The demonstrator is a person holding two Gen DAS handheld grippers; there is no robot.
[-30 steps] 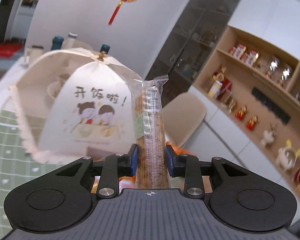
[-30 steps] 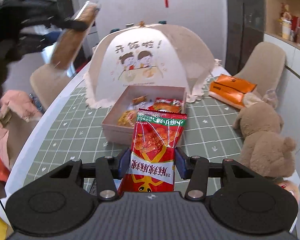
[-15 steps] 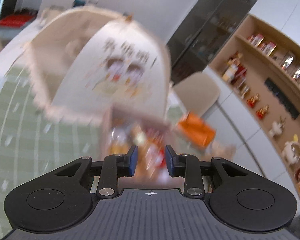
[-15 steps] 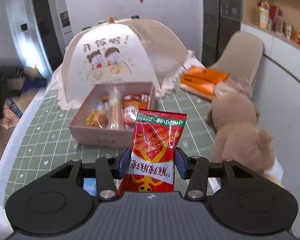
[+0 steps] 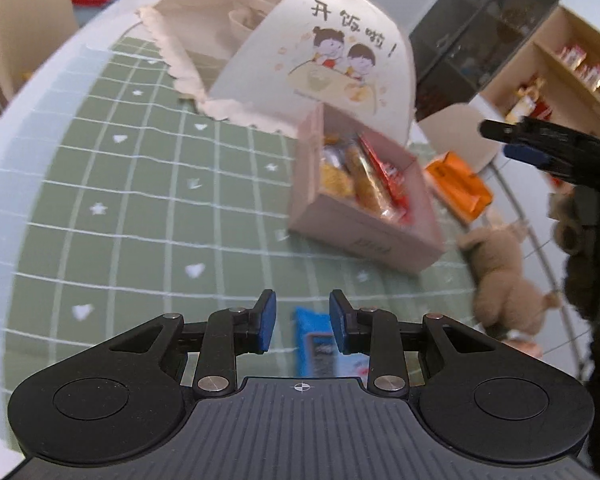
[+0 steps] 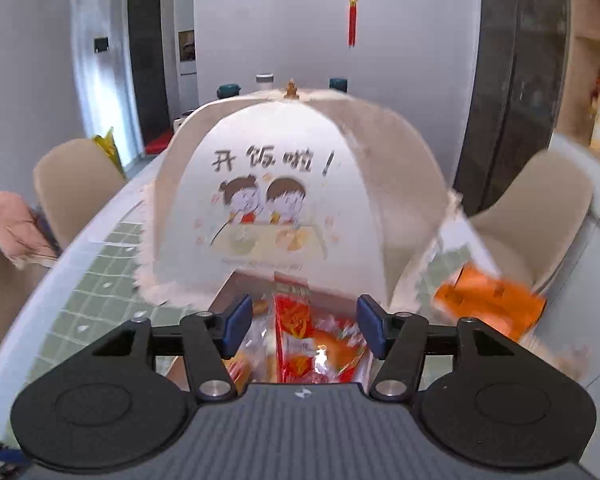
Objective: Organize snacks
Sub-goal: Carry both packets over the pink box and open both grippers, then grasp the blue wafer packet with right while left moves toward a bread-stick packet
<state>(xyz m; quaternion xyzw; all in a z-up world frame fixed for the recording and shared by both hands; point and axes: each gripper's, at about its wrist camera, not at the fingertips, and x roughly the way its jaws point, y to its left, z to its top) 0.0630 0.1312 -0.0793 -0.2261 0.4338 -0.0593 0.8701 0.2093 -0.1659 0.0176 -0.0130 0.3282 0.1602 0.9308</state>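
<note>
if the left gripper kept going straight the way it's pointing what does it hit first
Probably the blue snack packet lying on the green tablecloth just ahead of the left gripper; depth is hard to judge.

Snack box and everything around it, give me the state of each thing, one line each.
Snack box: open-topped, packets inside.
Red snack packet: between parted pads, over the box.
Blue packet: flat on the tablecloth.
Food cover: unfolded, standing behind the box.
Left hand-held gripper: open, empty.
Right hand-held gripper: jaws opening.

Likely home dining room — food cover (image 6: 284, 184)
</note>
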